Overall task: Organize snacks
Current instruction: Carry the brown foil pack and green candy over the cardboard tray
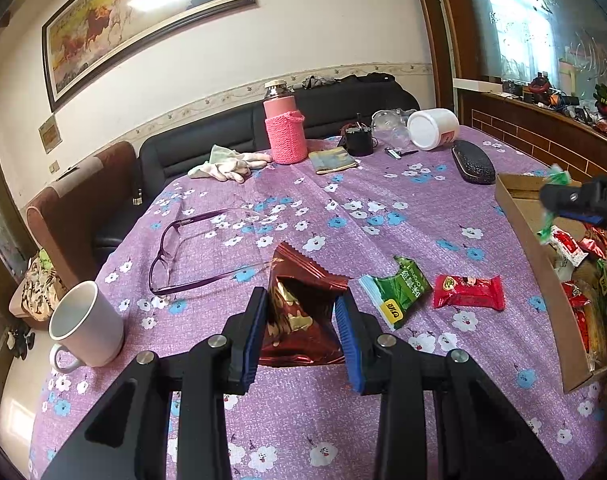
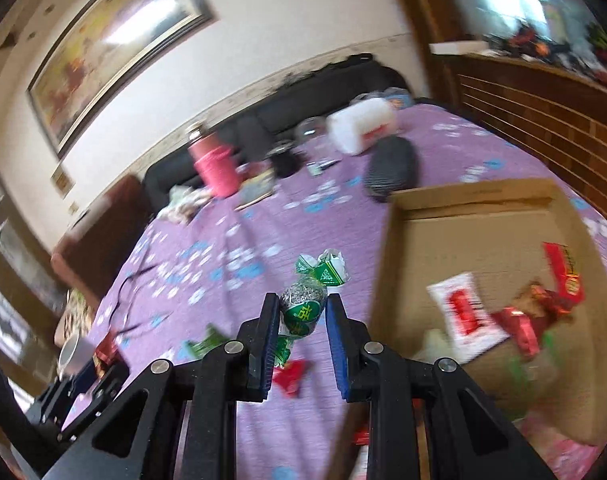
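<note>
My left gripper (image 1: 302, 304) is shut on a dark red foil snack packet (image 1: 303, 316) just above the purple flowered tablecloth (image 1: 303, 412). A green packet (image 1: 397, 296) and a red packet (image 1: 469, 293) lie to its right. My right gripper (image 2: 302, 312) is shut on a green-wrapped candy (image 2: 303, 312) and holds it in the air left of the cardboard box (image 2: 463, 200). That gripper also shows in the left wrist view (image 1: 571, 208), over the box (image 1: 543, 272). Several red, white and green snacks (image 2: 463, 312) lie in the box.
Purple glasses (image 1: 183, 252) and a white mug (image 1: 87, 320) lie left of my left gripper. At the table's far side stand a pink bottle (image 1: 285, 128), white gloves (image 1: 227, 166), a black cup (image 1: 358, 141), a white jar (image 1: 431, 128) and a black glasses case (image 1: 473, 162).
</note>
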A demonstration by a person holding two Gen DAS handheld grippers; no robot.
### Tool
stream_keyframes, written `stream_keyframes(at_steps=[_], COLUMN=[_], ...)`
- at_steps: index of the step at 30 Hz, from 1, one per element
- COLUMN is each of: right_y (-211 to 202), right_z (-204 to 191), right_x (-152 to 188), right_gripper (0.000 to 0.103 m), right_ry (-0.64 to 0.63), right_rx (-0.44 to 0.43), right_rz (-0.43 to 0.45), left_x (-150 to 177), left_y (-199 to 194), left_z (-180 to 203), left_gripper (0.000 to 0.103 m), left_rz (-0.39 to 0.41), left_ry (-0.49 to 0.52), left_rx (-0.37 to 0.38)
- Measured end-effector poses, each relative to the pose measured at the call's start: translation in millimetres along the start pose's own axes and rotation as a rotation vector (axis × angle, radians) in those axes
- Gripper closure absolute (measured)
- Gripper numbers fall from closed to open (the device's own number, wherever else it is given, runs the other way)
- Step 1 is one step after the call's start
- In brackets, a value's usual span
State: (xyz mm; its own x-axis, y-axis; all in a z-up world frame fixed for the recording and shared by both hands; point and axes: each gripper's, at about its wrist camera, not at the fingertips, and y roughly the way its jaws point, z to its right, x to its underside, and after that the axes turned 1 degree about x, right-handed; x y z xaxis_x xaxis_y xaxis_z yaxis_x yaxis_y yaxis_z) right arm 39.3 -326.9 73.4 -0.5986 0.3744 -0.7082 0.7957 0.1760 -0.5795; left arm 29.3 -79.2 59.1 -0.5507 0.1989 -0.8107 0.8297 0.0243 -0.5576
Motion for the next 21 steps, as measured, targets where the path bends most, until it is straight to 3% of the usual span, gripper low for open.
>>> stream_keyframes(at_steps=[5, 10, 15, 21], right_y=[-16, -33, -37, -35], right_z=[39, 86, 123, 128], right_x=[-8, -13, -13, -14], right_gripper=[0.078, 0.078, 0.078, 0.078], right_ry=[0.076, 0.159, 0.246, 0.256], right_rx=[0.045, 0.11, 0.136, 0.159], right_rz=[0.02, 0.056, 0.037, 0.016], left_x=[1, -2, -9, -25], left_y=[0, -5, -19, -35], left_z=[3, 1, 22, 72], left_gripper=[0.069, 0.069, 0.069, 0.069], left_rz=[-0.002, -0.018, -0.013, -0.046], left_ry=[0.005, -0.021, 0.023, 0.083], left_rx=[0.013, 0.099, 0.139, 0.296])
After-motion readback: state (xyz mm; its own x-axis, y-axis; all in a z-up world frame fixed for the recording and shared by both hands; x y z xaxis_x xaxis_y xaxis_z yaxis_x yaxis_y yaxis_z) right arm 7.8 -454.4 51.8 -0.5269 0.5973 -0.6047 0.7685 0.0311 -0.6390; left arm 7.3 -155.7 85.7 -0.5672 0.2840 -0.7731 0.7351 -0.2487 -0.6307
